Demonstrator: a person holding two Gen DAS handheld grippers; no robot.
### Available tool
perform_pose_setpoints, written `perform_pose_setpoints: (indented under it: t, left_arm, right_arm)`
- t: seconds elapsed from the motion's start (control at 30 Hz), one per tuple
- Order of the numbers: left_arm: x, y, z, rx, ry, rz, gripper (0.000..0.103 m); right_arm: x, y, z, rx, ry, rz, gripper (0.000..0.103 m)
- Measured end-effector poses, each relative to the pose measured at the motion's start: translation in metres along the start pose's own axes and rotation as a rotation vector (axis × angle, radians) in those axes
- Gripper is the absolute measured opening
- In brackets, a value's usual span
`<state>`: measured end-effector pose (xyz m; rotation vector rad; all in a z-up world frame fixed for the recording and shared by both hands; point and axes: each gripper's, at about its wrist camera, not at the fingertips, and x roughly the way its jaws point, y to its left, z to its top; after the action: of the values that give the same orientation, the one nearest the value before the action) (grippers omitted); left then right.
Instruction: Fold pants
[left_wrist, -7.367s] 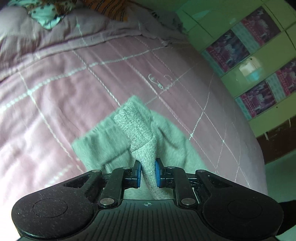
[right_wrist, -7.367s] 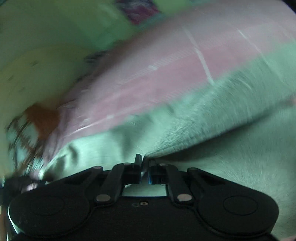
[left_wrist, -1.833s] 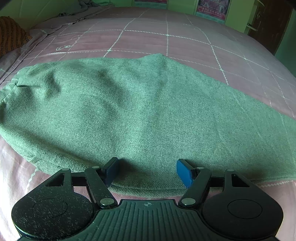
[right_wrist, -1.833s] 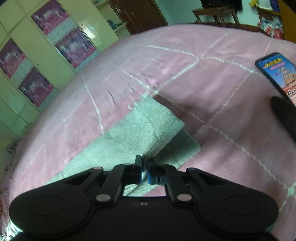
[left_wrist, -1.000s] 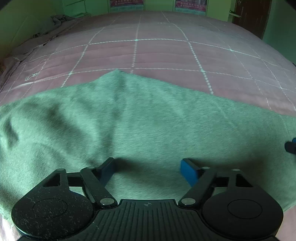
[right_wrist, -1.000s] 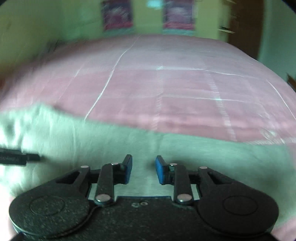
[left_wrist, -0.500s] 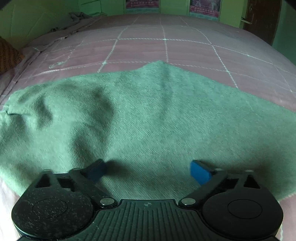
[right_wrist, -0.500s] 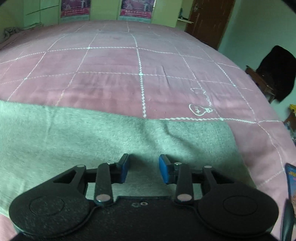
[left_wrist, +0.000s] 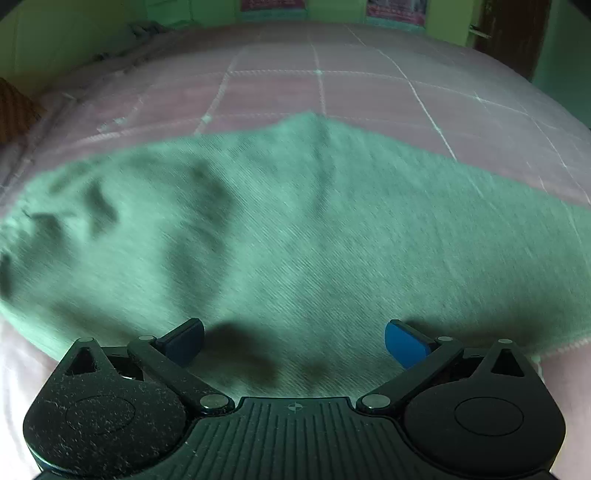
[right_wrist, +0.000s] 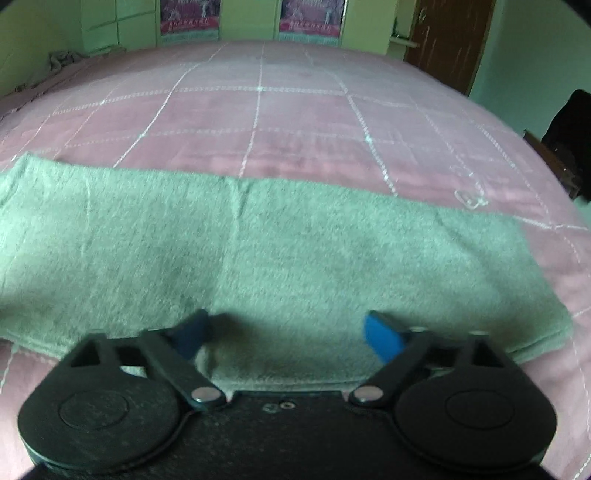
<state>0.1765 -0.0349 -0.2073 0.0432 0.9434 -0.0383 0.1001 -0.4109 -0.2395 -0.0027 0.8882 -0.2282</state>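
The green pants lie spread flat across the pink checked bed, and over their near edge I hold my left gripper and my right gripper, each with its blue fingers wide apart and nothing between them.

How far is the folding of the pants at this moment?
Done: the green pants lie as one long flat band on the pink bedspread, seemingly leg on leg. In hand: nothing; the left gripper and the right gripper are both open over the near edge. Left: the folds across the length.
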Motion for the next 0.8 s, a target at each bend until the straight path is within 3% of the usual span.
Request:
perform_pose_setpoints:
  t: [0.07, 0.13, 0.17, 0.2, 0.23, 0.27, 0.3, 0.37, 0.47, 0.57, 0.6, 0.67, 0.8]
  left_arm:
    - [-0.004, 0.002, 0.009, 0.006, -0.052, -0.013, 0.103]
    - [0.005, 0.006, 0.025, 0.015, -0.035, -0.019, 0.103]
    - [0.009, 0.010, 0.032, 0.013, -0.037, -0.019, 0.102]
    - [0.014, 0.016, 0.039, 0.012, -0.044, -0.015, 0.095]
    - [0.020, 0.023, 0.046, 0.014, -0.048, -0.005, 0.086]
    - [0.028, 0.033, 0.051, 0.021, -0.045, 0.003, 0.066]
    - [0.037, 0.045, 0.054, 0.008, -0.027, 0.009, 0.051]
    - [0.052, 0.074, 0.054, -0.016, -0.014, 0.040, 0.041]
    - [0.065, 0.117, 0.049, -0.042, -0.029, 0.128, 0.041]
    - [0.072, 0.172, 0.047, -0.133, -0.030, 0.131, 0.040]
    - [0.073, 0.183, 0.045, -0.140, -0.037, 0.125, 0.026]
    - [0.073, 0.194, 0.039, -0.113, -0.044, 0.132, 0.010]
    - [0.072, 0.196, 0.032, -0.106, -0.066, 0.131, 0.008]
  right_arm:
    - [-0.012, 0.004, 0.001, 0.017, -0.047, 0.006, 0.081]
    - [-0.024, 0.012, 0.006, 0.051, -0.098, 0.053, 0.076]
    - [-0.025, 0.019, 0.012, 0.050, -0.102, 0.076, 0.067]
    - [-0.025, 0.029, 0.018, 0.040, -0.109, 0.097, 0.060]
    - [-0.024, 0.043, 0.025, 0.022, -0.114, 0.124, 0.046]
    - [-0.021, 0.056, 0.032, 0.010, -0.110, 0.151, 0.038]
    - [-0.017, 0.069, 0.038, 0.001, -0.104, 0.180, 0.037]
    - [-0.006, 0.103, 0.054, -0.014, -0.090, 0.241, 0.037]
    - [0.004, 0.165, 0.076, -0.067, -0.079, 0.312, 0.037]
    - [0.015, 0.232, 0.095, -0.156, -0.076, 0.370, 0.034]
    - [0.019, 0.251, 0.100, -0.181, -0.073, 0.380, 0.034]
    - [0.028, 0.282, 0.105, -0.214, -0.067, 0.382, 0.035]
    - [0.057, 0.298, 0.103, -0.297, -0.065, 0.264, 0.036]
